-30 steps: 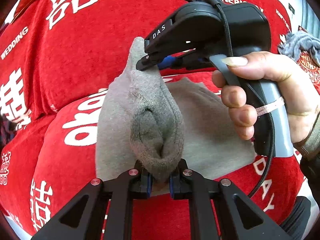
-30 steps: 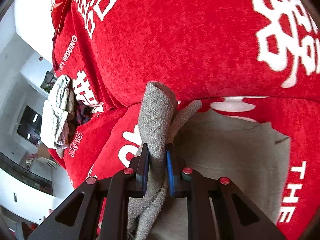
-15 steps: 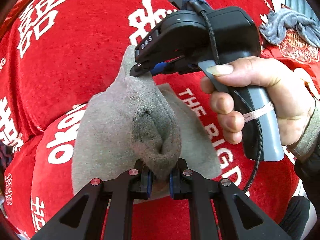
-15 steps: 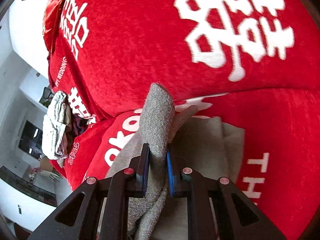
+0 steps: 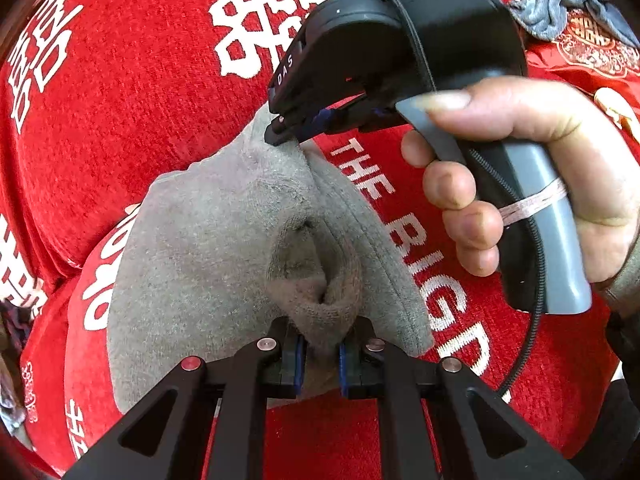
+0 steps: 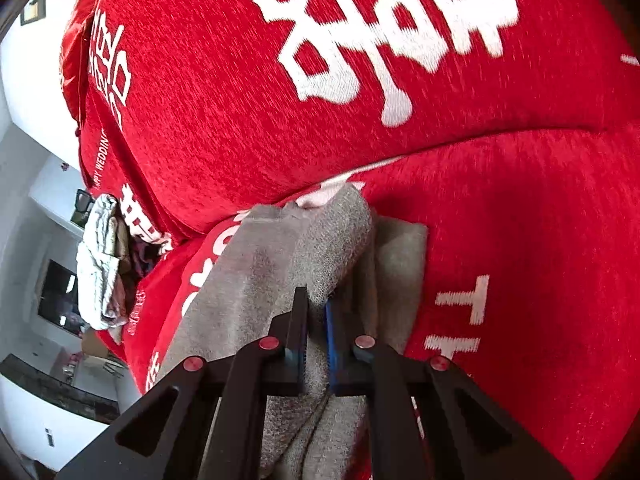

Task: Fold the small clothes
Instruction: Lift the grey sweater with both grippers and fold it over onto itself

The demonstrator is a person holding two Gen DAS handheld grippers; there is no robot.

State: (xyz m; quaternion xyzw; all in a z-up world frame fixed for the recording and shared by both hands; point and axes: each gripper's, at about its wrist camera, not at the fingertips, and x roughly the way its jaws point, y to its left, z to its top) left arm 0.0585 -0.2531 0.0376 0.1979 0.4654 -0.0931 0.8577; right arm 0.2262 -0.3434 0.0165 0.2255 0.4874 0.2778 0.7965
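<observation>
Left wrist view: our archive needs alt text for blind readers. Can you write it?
A grey garment lies on a red cover with white lettering, pinched at its near edge by the left gripper. At its far corner the right gripper, held in a person's hand, clamps it too.

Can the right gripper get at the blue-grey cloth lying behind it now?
Probably not as things stand: the right gripper is closing on the grey garment, which the left gripper also holds, so its jaws are occupied; the blue-grey cloth lies apart.

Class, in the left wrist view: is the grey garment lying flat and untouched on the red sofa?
No: both the left gripper and right gripper pinch bunched folds of the grey garment.
</observation>
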